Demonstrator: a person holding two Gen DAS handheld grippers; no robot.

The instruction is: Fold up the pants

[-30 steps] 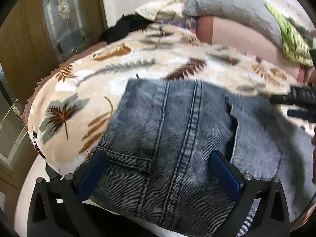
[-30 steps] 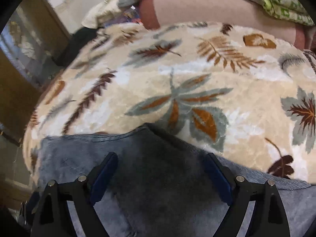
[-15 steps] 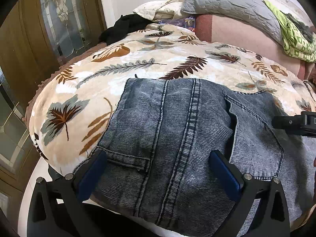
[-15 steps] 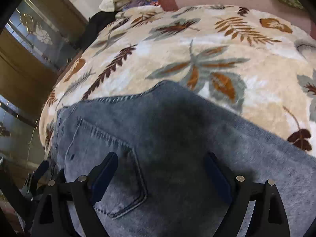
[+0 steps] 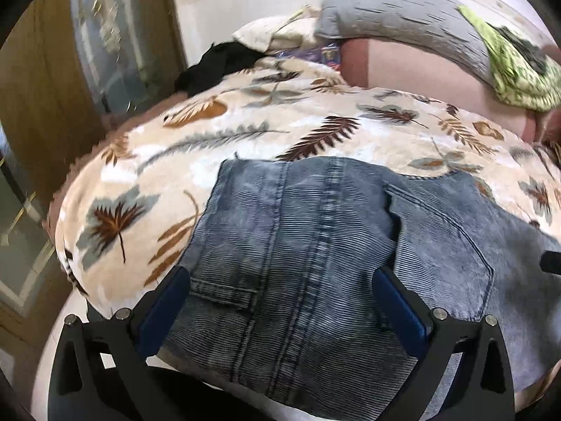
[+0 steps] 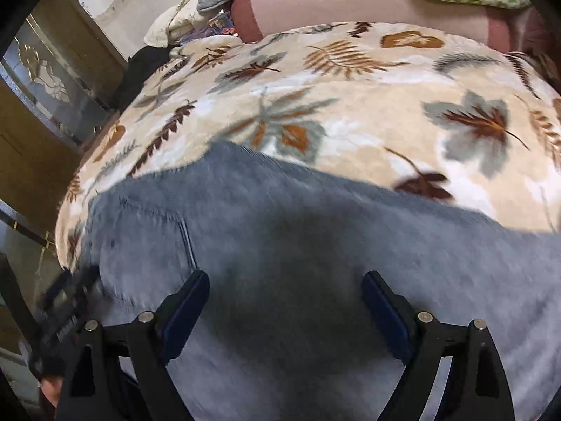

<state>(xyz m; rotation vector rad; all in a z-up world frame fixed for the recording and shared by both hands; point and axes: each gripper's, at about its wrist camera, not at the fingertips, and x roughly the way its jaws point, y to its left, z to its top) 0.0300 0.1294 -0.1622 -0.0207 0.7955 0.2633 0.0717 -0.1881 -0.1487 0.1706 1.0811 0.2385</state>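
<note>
Blue-grey denim pants [image 5: 315, 252] lie flat on a leaf-patterned blanket [image 5: 245, 133], back side up, with the waistband, center seam and a back pocket showing. My left gripper [image 5: 284, 298] is open and hovers just above the waist end near the bed's front edge. My right gripper [image 6: 285, 301] is open above the pants [image 6: 315, 245] further along the seat and leg. Neither holds cloth. The right gripper's tip [image 5: 552, 263] shows at the right edge of the left wrist view. The left gripper [image 6: 66, 301] shows at the lower left of the right wrist view.
A grey pillow [image 5: 403, 17], a green cloth [image 5: 519, 73] and a pink bolster [image 5: 420, 66] lie at the bed's far end. A black garment [image 5: 217, 66] lies at the far left corner. A wooden cabinet with glass doors [image 5: 52, 105] stands left of the bed.
Both grippers stayed open. The right gripper swung left over the pants, then drew back and right. The left wrist view has hardly shifted. The pants have not moved.
</note>
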